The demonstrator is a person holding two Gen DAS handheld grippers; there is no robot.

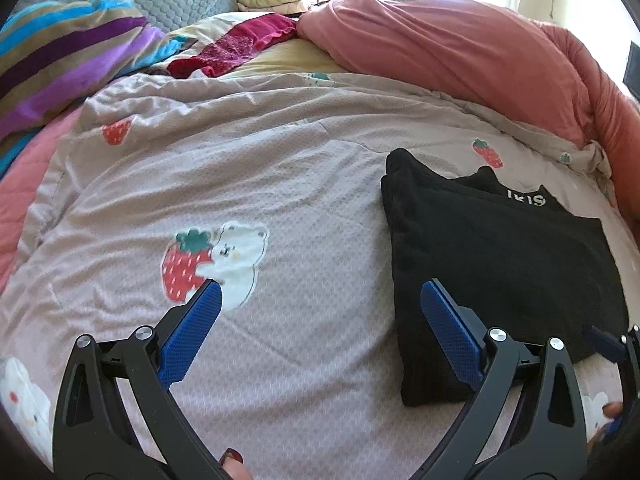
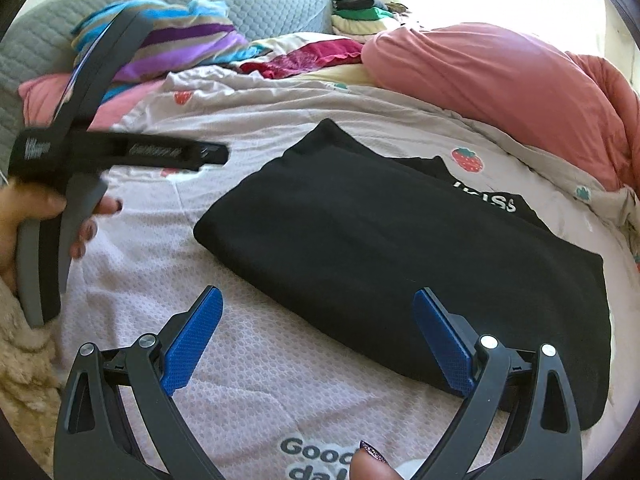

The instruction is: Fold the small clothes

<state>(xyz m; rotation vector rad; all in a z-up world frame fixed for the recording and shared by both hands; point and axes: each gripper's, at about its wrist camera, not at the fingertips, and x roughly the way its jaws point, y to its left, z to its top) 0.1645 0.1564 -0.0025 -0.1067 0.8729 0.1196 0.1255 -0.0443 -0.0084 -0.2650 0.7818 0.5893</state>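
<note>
A black garment [image 2: 400,256], folded into a thick rectangle with white lettering showing at its far edge, lies flat on the bed's strawberry-print blanket [image 1: 280,168]. The right gripper [image 2: 318,334] hovers over the garment's near edge with its blue fingers [image 2: 196,336] spread wide, grasping nothing. The left gripper [image 1: 320,328] hangs just left of the garment, its fingers [image 1: 192,332] likewise released and empty; one of them overlaps the garment's left side in the left wrist view. In the right wrist view a hand [image 2: 24,216] holds the left gripper's handle. A pink duvet [image 1: 460,56] is bunched beyond, with a striped blanket [image 1: 68,52] further left.
</note>
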